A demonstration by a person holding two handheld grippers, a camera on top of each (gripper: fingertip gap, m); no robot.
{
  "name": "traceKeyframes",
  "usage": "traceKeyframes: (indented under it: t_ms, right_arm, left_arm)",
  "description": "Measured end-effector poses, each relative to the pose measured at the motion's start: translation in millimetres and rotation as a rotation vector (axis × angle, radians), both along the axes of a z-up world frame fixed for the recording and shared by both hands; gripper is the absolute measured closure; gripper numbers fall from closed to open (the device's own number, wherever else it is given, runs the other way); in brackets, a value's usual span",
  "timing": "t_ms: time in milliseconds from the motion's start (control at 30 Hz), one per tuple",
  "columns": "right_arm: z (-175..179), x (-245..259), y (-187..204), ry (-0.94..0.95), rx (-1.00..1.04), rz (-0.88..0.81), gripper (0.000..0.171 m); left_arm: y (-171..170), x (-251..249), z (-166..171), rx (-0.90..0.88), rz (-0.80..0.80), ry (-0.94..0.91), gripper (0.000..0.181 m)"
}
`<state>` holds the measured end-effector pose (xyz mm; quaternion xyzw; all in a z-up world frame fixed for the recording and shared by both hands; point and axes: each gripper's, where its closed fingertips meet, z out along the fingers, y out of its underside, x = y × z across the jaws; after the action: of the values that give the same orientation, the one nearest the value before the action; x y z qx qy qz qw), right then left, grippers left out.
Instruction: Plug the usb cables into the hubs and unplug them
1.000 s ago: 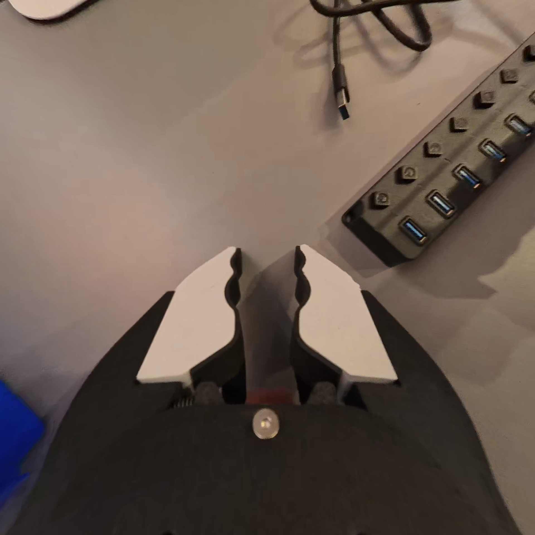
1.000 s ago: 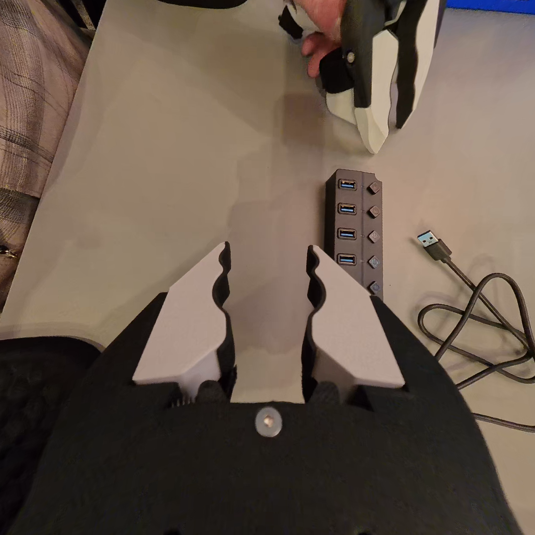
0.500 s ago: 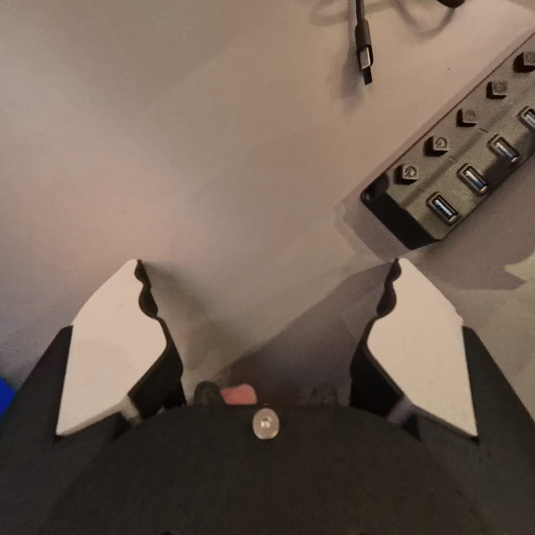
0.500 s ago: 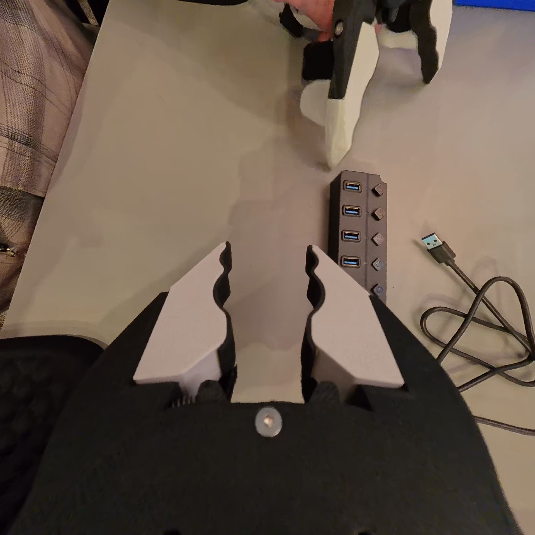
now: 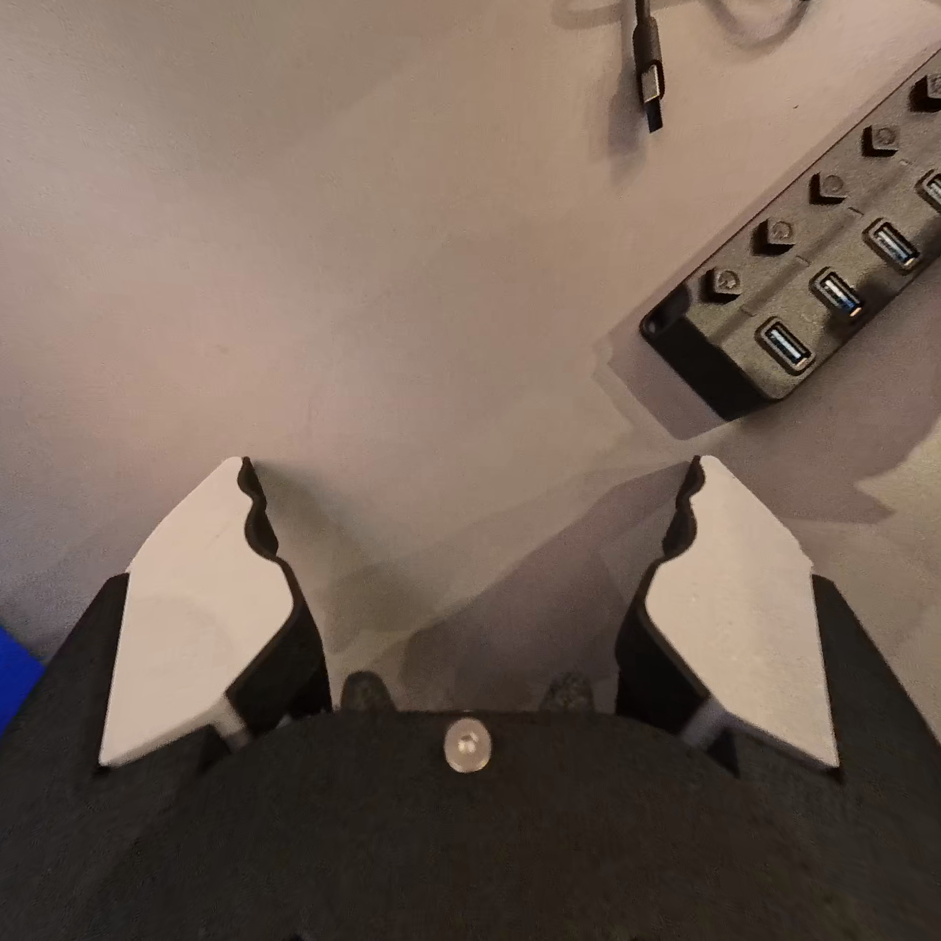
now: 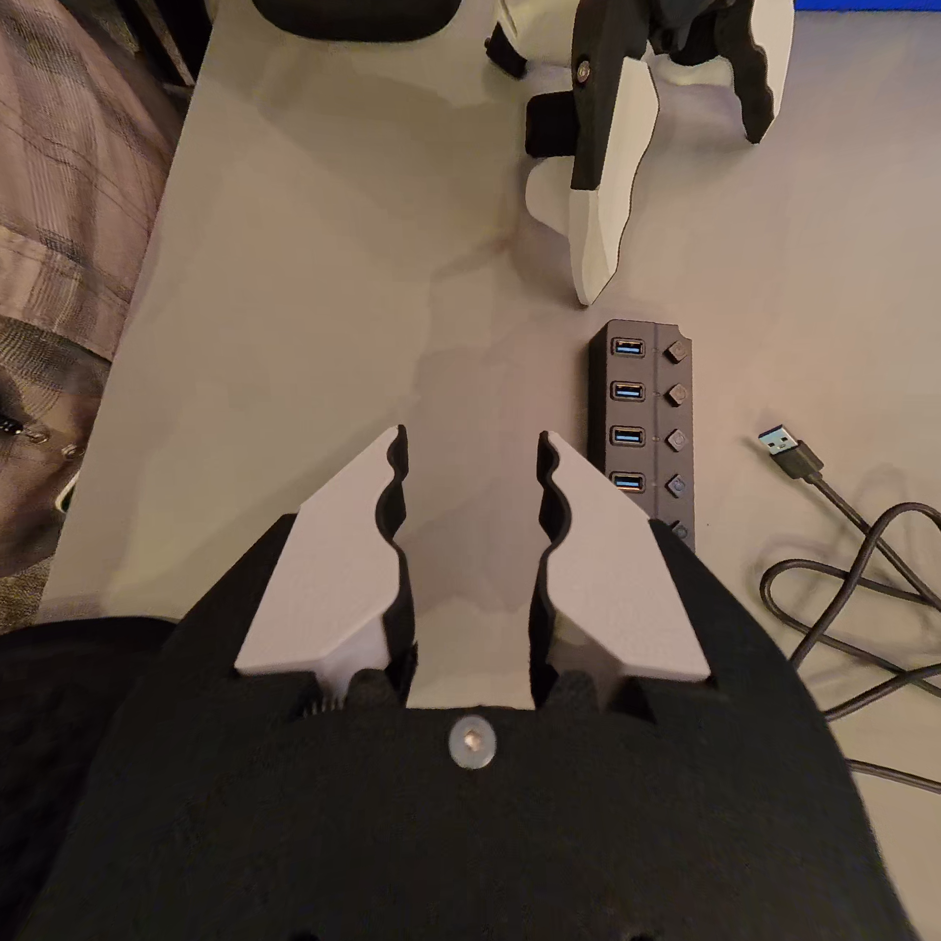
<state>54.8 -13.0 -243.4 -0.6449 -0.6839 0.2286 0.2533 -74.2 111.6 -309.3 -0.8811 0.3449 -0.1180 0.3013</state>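
Spread wide since a second ago, the left gripper (image 5: 471,461) is held empty above the matte grey table (image 5: 305,254). Beside the black ribbed plastic hub (image 6: 641,422), the right gripper (image 6: 472,433) is parted and empty; the black braided cable's plug (image 6: 786,450) lies unplugged nearby.

A black hub (image 6: 641,427) with empty blue ports lay flat just beyond the right fingers (image 6: 606,560); the unplugged black cable (image 6: 794,458) rested beside it.

You have one hub (image 6: 642,422) at 1 o'clock, four ports showing; one cable (image 6: 835,514) at 3 o'clock; two grippers, left (image 6: 672,214), right (image 6: 472,438); one table (image 6: 331,285).
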Motion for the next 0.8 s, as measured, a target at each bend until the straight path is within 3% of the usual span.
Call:
traceKeyframes:
  t_ms: [300, 800]
  right_arm:
    - [25, -11, 7, 0.072, -0.004, -0.111, 0.126]
    - [36, -35, 56, 0.088, -0.009, -0.455, 0.13]
  left_arm:
    - [0, 0, 0, 0.0, 0.0, 0.0, 0.035]
    - [0, 0, 0, 0.0, 0.0, 0.0, 0.035]
